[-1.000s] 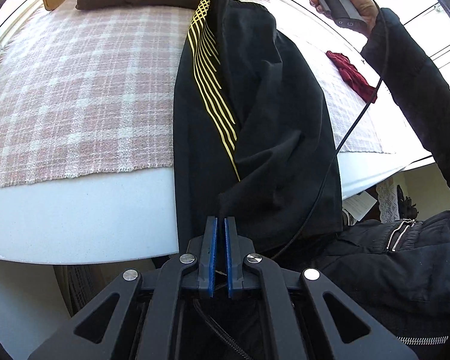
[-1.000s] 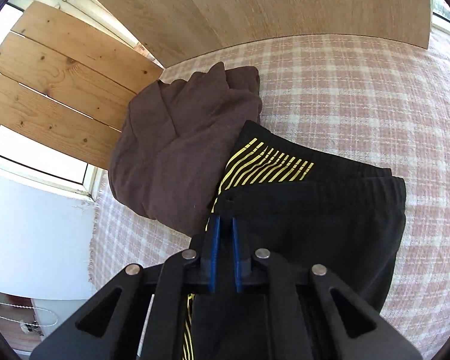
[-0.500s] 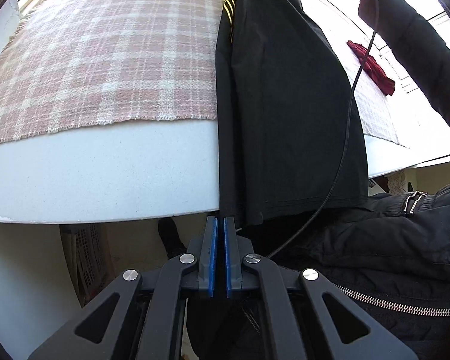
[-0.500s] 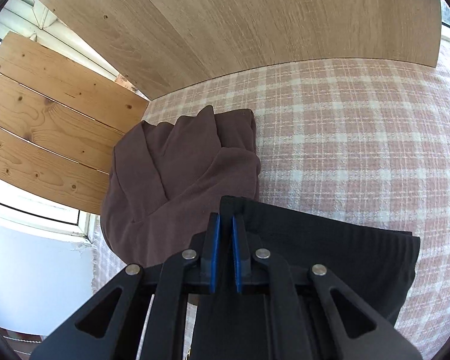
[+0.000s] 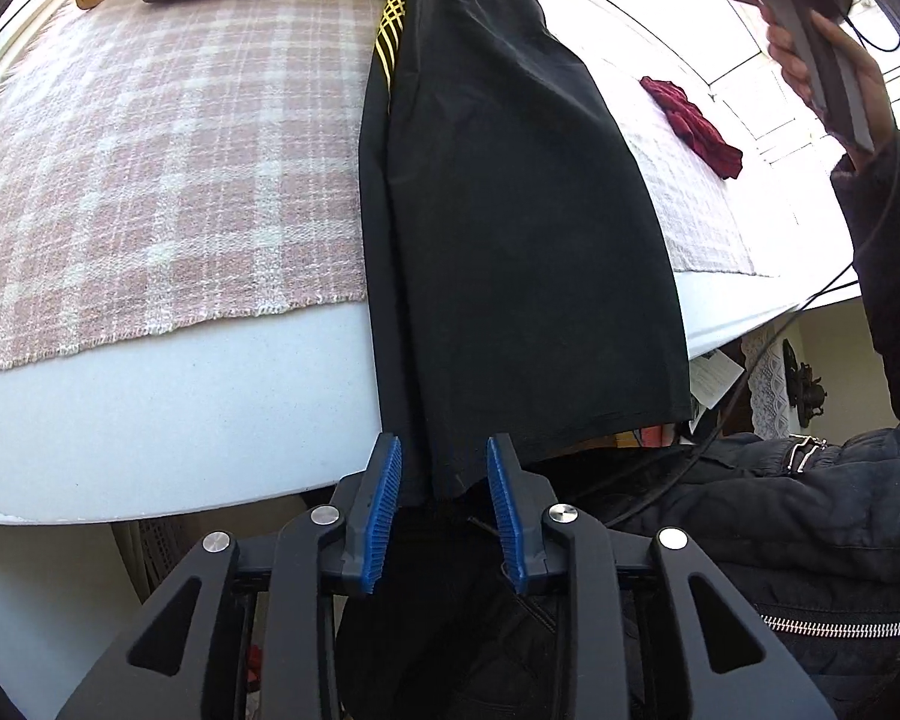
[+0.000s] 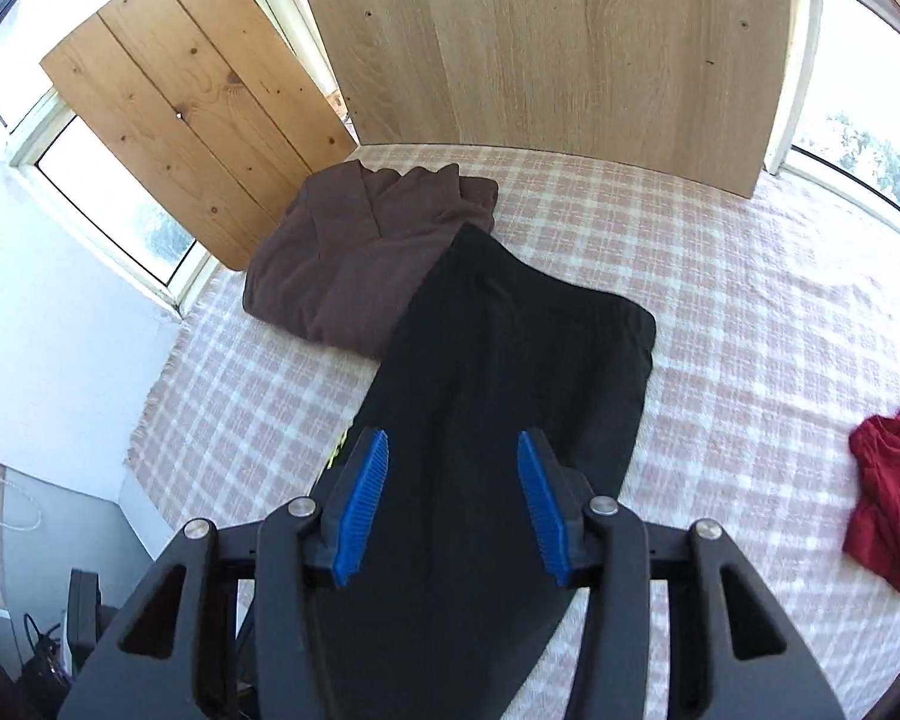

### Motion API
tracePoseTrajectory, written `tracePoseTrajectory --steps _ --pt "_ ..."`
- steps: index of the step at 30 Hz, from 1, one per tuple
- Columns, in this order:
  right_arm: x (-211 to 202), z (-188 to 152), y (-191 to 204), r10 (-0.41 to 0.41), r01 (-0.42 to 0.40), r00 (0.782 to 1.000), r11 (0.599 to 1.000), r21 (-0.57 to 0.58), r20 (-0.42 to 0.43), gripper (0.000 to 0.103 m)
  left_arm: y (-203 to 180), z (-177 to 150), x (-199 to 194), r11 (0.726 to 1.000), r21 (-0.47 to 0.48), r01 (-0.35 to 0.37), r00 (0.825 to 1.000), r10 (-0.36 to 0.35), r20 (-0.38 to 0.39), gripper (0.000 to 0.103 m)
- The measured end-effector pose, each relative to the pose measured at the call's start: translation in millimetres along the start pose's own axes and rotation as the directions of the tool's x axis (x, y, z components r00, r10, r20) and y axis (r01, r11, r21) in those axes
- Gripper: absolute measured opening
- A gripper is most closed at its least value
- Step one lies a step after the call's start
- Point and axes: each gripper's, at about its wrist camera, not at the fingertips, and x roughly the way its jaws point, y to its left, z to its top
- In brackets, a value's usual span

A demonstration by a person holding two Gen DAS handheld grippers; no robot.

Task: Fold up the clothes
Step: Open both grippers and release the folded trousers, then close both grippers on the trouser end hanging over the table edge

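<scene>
A black garment with yellow side stripes (image 5: 510, 210) lies lengthwise on the plaid blanket (image 5: 150, 180), its hem hanging over the white table edge (image 5: 180, 408). My left gripper (image 5: 444, 510) sits at that hem. Its jaws are opening, and a corner of the hem hangs loose between the blue pads (image 5: 384, 510) without being pressed. My right gripper (image 6: 453, 498) hovers above the same black garment (image 6: 510, 390). Its jaws are opening too, with nothing between them. The garment's far end overlaps a brown garment (image 6: 360, 264).
A red cloth (image 6: 888, 510) lies on the blanket (image 6: 750, 300) to the right. Wooden boards (image 6: 540, 48) stand behind the table. In the left wrist view a hand (image 5: 822, 60) holds the right gripper's handle, and a dark jacket (image 5: 750, 540) fills the lower right.
Both grippers went from shut on the black garment to open, letting it go. The right gripper rose and drew back from the far end. The garment now lies stretched flat.
</scene>
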Motion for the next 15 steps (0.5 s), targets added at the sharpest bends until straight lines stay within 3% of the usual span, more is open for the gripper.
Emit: tracePoseTrajectory --steps 4,8,11,15 --pt "-18 -116 15 -0.151 0.155 0.988 0.984 0.086 -0.044 0.045 1 12 4 0.999 0.031 -0.018 0.998 0.019 -0.058 0.031" --pt "5 -207 27 -0.119 0.156 0.978 0.962 0.225 -0.170 0.045 -1 14 11 0.998 0.050 -0.035 0.994 0.040 -0.099 0.032" --pt "16 -238 33 -0.086 0.143 0.976 0.947 0.289 -0.200 0.045 -7 9 17 0.994 0.068 -0.082 0.989 0.089 -0.114 0.032" --pt "15 -249 32 -0.094 0.146 0.980 0.940 0.308 -0.176 0.045 -15 6 23 0.993 0.063 -0.100 0.988 0.107 -0.112 0.038"
